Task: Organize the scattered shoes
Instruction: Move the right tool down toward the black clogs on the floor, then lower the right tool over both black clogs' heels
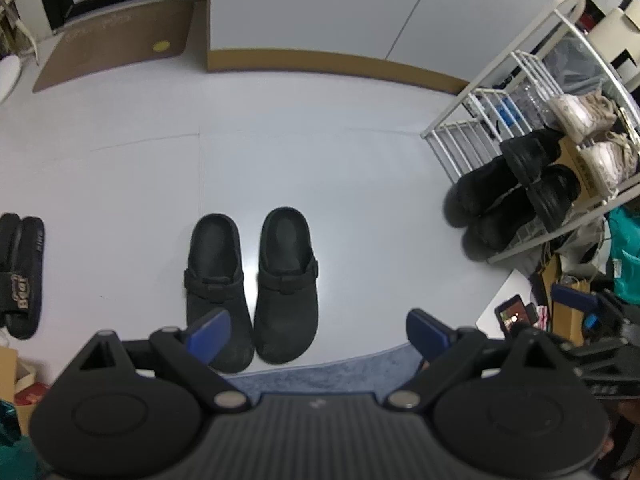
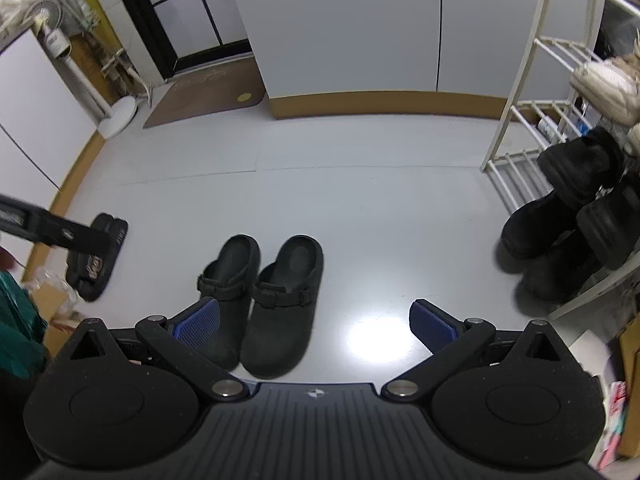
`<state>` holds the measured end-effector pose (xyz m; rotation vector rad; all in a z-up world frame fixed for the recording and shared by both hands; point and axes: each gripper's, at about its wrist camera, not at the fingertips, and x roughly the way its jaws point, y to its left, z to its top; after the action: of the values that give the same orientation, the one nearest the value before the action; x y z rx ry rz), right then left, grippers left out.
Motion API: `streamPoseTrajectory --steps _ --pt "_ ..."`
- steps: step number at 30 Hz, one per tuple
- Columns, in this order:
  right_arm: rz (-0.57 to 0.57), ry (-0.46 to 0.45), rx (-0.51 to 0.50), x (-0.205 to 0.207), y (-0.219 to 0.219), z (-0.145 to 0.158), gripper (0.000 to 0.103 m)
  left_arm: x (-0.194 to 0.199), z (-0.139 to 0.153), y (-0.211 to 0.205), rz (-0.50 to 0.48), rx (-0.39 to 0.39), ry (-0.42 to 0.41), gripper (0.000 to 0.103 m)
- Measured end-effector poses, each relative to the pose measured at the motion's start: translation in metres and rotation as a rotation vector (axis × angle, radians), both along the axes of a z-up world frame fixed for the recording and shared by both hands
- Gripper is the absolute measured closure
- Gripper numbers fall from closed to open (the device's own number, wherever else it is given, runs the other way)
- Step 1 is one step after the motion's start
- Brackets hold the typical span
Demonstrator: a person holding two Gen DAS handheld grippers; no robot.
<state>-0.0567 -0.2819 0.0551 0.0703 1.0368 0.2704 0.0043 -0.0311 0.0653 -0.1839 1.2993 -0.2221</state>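
A pair of black clogs [image 1: 252, 288] stands side by side on the pale floor, toes towards me. My left gripper [image 1: 318, 334] hangs open just above and in front of the toes, its left blue pad over the left clog's toe. In the right wrist view the same clogs [image 2: 264, 300] lie left of centre, and my right gripper [image 2: 316, 320] is open with nothing between its fingers. A pair of black slides [image 1: 22, 276] lies at the far left. The slides [image 2: 98, 256] are partly hidden behind the left gripper's body [image 2: 52, 228].
A white wire shoe rack [image 1: 452, 152] stands at the right with black shoes [image 1: 528, 156] and beige sneakers [image 1: 580, 116] on it. Black boots [image 2: 536, 224] sit at its foot. A brown doormat [image 2: 204, 92], a fan base [image 2: 120, 116], a blue rug [image 1: 320, 376].
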Motion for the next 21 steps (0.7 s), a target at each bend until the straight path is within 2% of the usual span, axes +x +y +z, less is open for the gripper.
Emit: streamPoseTrajectory --steps 8,12,16,18,20,21 --pt "-0.054 0.001 0.073 0.019 0.016 -0.024 0.0 0.014 -0.015 0.023 0.036 -0.078 -0.058 0.007" --pt "-0.086 0.025 0.094 0.035 0.029 -0.041 0.0 0.019 -0.021 0.036 0.009 -0.056 -0.049 0.007" --pt "-0.137 0.056 0.119 0.046 0.032 -0.06 0.001 0.022 -0.012 0.054 0.033 -0.041 -0.065 0.007" --pt "-0.139 0.099 0.129 0.051 0.036 -0.072 0.015 0.021 -0.006 0.065 0.068 -0.052 -0.099 0.007" --pt "-0.122 0.129 0.133 0.055 0.042 -0.081 0.018 0.02 -0.005 0.078 0.107 -0.062 -0.123 0.008" --pt "-0.114 0.134 0.136 0.056 0.045 -0.083 0.019 0.021 -0.003 0.08 0.116 -0.043 -0.114 0.011"
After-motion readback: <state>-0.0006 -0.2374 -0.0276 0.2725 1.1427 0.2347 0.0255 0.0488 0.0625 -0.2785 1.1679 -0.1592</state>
